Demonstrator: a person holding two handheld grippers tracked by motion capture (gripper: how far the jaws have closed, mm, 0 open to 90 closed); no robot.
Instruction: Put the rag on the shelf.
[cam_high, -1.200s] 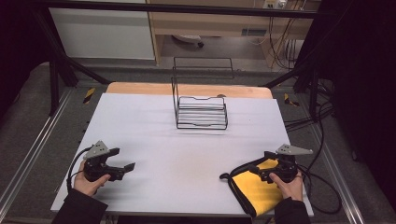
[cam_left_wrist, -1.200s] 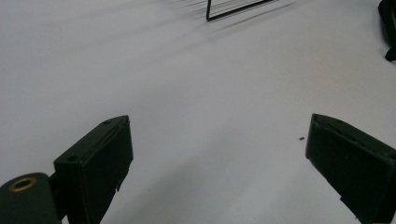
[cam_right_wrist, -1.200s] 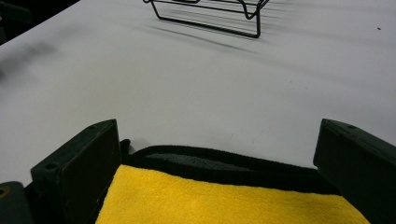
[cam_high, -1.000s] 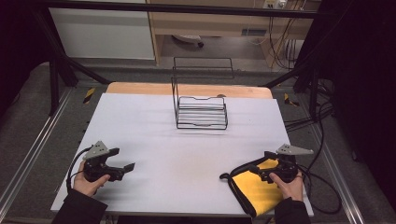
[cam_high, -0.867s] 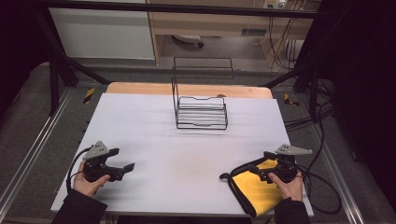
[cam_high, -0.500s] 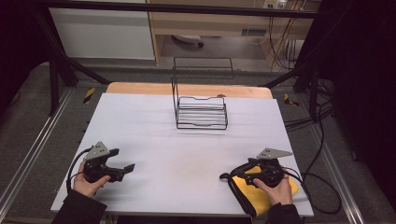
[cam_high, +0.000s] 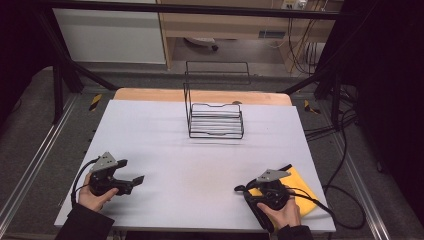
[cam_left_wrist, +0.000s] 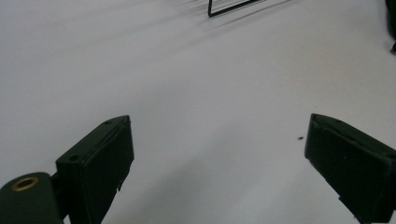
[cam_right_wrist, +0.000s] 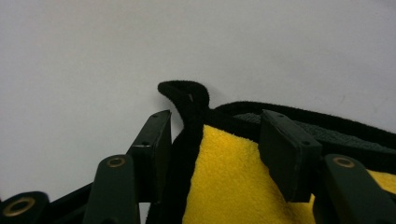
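Right tongs (cam_right_wrist: 215, 140) shifted left, closing astride yellow cloth (cam_right_wrist: 233, 186) corner, ungripped; left tongs (cam_left_wrist: 219, 158) open.

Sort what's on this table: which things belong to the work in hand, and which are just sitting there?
In the job:
- yellow cloth with black edging
- right gripper, jaws astride the cloth's black-edged corner, just been closing
- wire rack, probably

Lying about:
- left gripper, open over bare table
- cables on the floor at the right
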